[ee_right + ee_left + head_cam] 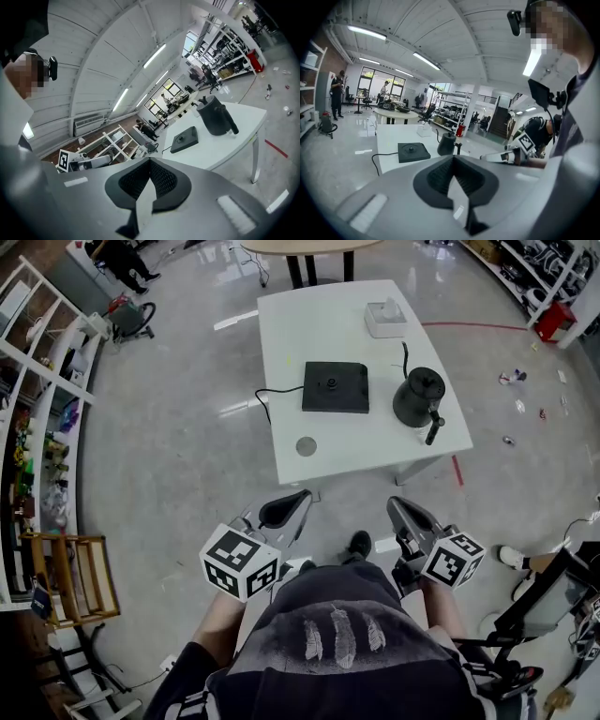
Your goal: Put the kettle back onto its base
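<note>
Approach step, nothing grasped: the person is standing back from the tabletop (pixel 309 324), holding left gripper (pixel 289 505) and right gripper (pixel 403 512) low, fingers clenched, empty. Kettle (pixel 417 397) is sitting beside its base (pixel 335 386), apart from it. Next is likely calling for closing in and opening the right fingers at the handle

Big open-plan robotics lab/workshop hall, not a home. In the head view there's a polished grey concrete floor (pixel 178 446) w/ a red tape line (pixel 473 326) at upper right, white open shelving racks (pixel 42 371) stuffed w/ gear down the left edge, and more stocked metal racks (pixel 553 268) in the top right corner. Left gripper view: white ribbed ceiling w/ long strip lights (pixel 426 61) across the top, tall windows (pixel 370 77) centre left, a round work table (pixel 393 114) w/ black office chairs (pixel 427 112) mid-frame, and a person standing (pixel 336 91) far left.
</note>
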Action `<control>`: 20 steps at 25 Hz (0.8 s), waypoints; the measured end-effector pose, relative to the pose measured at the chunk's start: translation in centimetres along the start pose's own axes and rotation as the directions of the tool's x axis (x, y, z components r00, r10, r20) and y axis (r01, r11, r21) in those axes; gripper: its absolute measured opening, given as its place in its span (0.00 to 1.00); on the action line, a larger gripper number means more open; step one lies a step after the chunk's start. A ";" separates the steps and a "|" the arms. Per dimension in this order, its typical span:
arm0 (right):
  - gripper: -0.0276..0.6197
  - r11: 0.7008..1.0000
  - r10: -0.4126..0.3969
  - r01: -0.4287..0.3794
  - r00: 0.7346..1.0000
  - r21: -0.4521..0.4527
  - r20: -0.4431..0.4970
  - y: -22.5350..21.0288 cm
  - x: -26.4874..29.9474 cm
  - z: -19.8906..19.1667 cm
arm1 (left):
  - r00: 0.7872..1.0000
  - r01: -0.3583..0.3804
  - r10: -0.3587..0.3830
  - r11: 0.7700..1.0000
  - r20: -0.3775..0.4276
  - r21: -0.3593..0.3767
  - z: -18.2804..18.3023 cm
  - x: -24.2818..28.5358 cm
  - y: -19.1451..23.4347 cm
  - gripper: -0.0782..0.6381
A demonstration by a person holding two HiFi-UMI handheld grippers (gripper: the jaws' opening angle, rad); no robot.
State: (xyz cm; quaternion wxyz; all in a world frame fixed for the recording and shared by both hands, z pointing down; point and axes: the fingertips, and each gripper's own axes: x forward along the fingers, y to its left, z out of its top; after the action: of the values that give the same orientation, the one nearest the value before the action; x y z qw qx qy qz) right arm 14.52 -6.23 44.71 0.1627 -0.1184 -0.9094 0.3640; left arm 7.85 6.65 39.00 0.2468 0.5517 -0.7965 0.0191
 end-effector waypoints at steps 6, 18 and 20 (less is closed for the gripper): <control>0.04 0.999 0.041 -0.040 0.998 0.023 -0.038 -5.6 -0.1 2.7 | 0.998 -0.059 0.060 0.998 -0.024 0.025 1.7 5.0 -1.5 0.11; 0.04 0.995 -0.059 0.054 0.996 -0.082 -0.060 -10.7 -0.4 6.2 | 0.996 -0.084 0.085 0.995 -0.035 0.049 2.7 9.4 -0.1 0.11; 0.04 0.993 -0.083 0.079 0.995 -0.085 -0.055 -11.1 -0.1 6.2 | 0.998 -0.057 0.059 0.997 -0.024 0.057 3.2 10.3 0.6 0.11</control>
State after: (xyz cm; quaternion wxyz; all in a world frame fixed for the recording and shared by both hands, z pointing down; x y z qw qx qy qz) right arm 11.17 -17.98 48.21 0.1989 -0.0986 -0.9226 0.3156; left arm 3.37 -3.06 40.62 0.2408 0.5347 -0.8081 0.0557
